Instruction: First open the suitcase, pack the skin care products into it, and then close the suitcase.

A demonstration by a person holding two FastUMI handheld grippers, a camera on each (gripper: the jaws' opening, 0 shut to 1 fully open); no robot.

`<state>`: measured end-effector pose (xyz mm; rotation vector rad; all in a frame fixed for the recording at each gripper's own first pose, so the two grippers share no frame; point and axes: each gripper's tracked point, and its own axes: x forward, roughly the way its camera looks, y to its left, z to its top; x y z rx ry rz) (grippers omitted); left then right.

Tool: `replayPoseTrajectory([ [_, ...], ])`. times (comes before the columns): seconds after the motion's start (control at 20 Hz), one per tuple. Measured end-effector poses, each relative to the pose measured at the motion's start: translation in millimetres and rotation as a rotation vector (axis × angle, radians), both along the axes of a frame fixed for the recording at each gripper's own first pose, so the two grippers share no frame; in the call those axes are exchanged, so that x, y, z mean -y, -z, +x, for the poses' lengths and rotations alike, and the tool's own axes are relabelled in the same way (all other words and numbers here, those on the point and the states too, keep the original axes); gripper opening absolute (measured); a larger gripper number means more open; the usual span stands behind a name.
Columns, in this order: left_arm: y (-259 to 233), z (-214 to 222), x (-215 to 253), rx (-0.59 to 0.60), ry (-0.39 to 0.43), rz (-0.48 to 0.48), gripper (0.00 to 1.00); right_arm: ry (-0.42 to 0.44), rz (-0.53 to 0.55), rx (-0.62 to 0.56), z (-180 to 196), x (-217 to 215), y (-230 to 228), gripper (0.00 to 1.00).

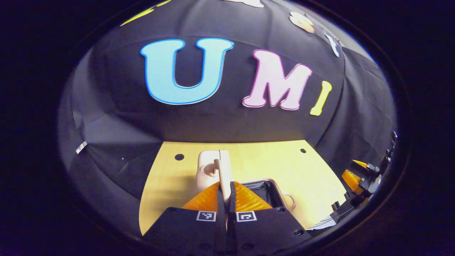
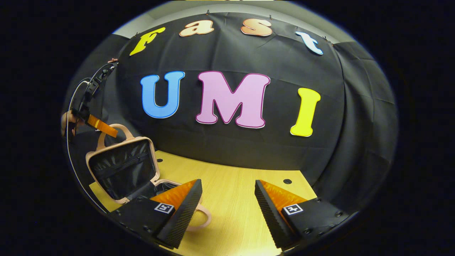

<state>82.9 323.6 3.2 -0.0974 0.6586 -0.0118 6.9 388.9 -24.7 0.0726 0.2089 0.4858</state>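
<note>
1. Left gripper view: our left claw is pinched shut on the thin edge of the suitcase lid, which stands upright at twelve o'clock from the fingers. The open suitcase sits on the yellow bench at about four o'clock of the lid. We judge the shell stiff, smooth and light, so the rim is a fair hold, though it could slip between the pads.
2. Right gripper view: our right claw hangs wide open over the bench, holding nothing. The suitcase stands at nine o'clock, lid raised, its dark lining soft and zipped, with the left claw near the top handle and a second handle loop lying by our left finger. We cannot find any skin care products.
</note>
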Motion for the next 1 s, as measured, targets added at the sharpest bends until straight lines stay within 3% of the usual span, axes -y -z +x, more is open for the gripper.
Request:
replayPoseTrajectory([
  [0.1,28.1,13.6,93.2,-0.043,0.072,-0.074,0.06,-0.021,-0.016,0.001,1.5,16.6,4.3,0.95],
  [0.15,48.2,18.3,118.4,-0.066,0.101,-0.069,0.06,-0.026,-0.020,-0.003,2.1,21.5,5.3,0.95],
  [0.3,100.3,39.2,171.2,-0.121,0.154,-0.023,0.07,-0.024,-0.016,-0.028,0.5,43.9,13.9,0.95],
  [0.5,195.8,41.0,228.7,-0.318,0.165,-0.028,0.06,0.017,-0.022,-0.055,-1.1,84.7,26.1,0.95],
  [0.6,240.5,42.1,235.2,-0.403,0.186,0.003,0.06,0.045,-0.023,-0.070,-0.2,101.3,34.7,0.95],
  [0.75,253.5,43.8,238.0,-0.434,0.238,0.096,0.08,0.067,-0.039,-0.095,1.2,116.4,47.4,0.95],
  [0.85,253.1,45.2,241.1,-0.419,0.262,0.168,0.14,0.078,-0.043,-0.085,3.4,123.6,44.9,0.95],
  [0.95,239.7,44.1,241.9,-0.376,0.266,0.174,0.22,0.081,-0.054,-0.063,9.4,127.0,41.5,0.95],
  [1.0,225.2,43.5,244.4,-0.341,0.262,0.157,0.31,0.079,-0.060,-0.055,12.3,126.7,39.6,0.95],
])
